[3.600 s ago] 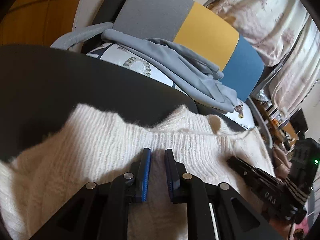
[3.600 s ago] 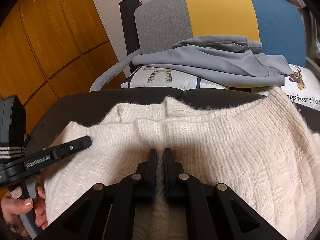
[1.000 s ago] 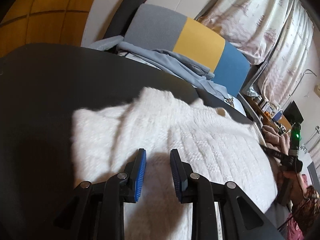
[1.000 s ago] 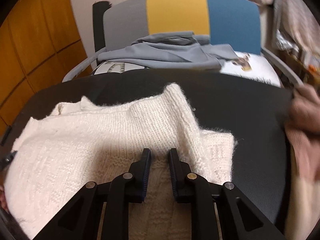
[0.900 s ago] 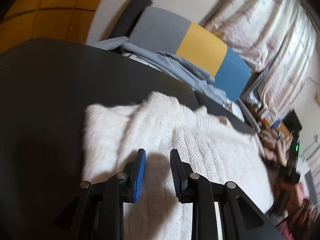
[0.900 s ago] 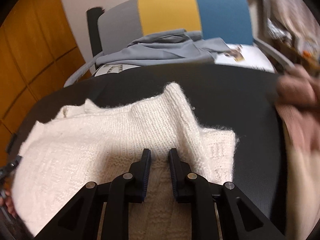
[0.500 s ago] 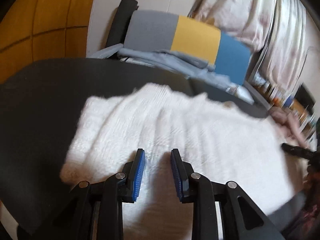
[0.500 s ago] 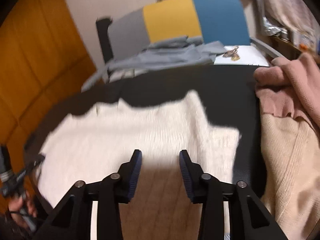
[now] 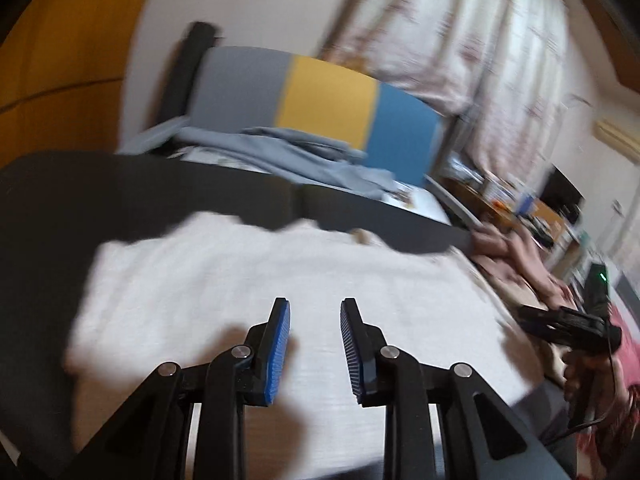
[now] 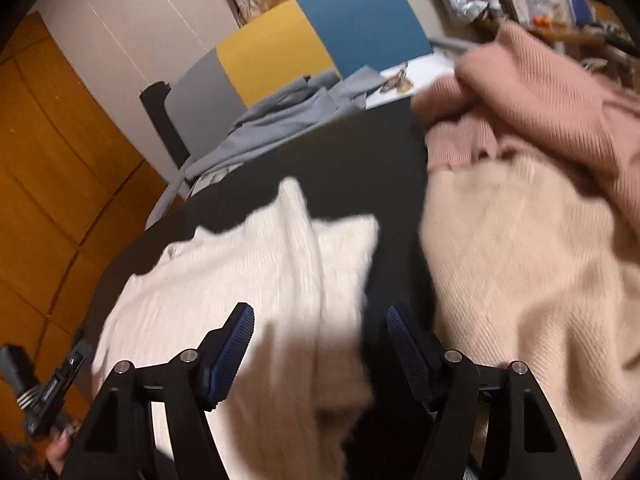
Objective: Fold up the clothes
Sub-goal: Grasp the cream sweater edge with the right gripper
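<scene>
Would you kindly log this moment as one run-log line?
left gripper: jaws open, empty | right gripper: jaws open, empty | white sweater: lying on black table

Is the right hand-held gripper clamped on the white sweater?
No, the right hand-held gripper is open above the white sweater, gripping nothing.

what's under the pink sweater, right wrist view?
The pink sweater lies on a cream knit garment beside the white sweater on the black table. Whatever is beneath the cream one is covered.
</scene>
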Motion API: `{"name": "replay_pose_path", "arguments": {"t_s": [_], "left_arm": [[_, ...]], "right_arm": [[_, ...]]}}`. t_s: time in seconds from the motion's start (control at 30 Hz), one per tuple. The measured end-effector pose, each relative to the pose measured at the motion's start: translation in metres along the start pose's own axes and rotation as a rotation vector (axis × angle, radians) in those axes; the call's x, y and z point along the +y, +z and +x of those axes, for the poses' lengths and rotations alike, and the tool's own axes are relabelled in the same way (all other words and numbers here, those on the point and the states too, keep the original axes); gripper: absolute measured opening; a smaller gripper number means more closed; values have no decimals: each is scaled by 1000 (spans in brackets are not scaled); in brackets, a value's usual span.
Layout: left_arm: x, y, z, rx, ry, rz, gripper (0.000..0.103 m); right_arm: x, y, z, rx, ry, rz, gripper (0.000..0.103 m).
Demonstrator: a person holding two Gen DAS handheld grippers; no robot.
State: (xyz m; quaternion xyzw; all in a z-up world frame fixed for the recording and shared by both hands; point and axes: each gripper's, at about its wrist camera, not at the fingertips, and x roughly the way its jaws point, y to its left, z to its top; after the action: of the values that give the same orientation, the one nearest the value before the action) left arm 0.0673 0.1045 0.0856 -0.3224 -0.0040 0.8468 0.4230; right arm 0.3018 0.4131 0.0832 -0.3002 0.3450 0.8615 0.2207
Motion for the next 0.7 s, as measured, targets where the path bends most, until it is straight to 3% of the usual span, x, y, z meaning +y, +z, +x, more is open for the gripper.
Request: {"name": "replay_pose_path", "arguments": {"t_s": [0.1, 0.23, 0.33, 0.43, 0.57, 0.63, 0.7], "left_arm": [[-32, -7, 15, 55, -62, 90, 26], [-56, -26, 35, 122, -67, 156, 26], [-56, -41, 51, 153, -30, 183, 26], [-51, -44, 52, 146, -46, 164, 26], [-48, -43, 50, 155, -71, 132, 26], [-48, -38, 40, 143, -115, 87, 24], [-47, -33, 25, 82, -181, 40, 24]], "right_arm": [[-1, -10, -2, 26, 26, -27, 70], [-5, -12, 2, 29, 40, -14, 70], [0, -12, 9, 58, 25, -32, 70], [11, -14, 21, 110, 0, -75, 70], [9, -16, 25, 107, 8, -24, 71], [3, -16, 25, 108, 40, 33, 71], [-7, -14, 24, 112, 92, 113, 68]]}}
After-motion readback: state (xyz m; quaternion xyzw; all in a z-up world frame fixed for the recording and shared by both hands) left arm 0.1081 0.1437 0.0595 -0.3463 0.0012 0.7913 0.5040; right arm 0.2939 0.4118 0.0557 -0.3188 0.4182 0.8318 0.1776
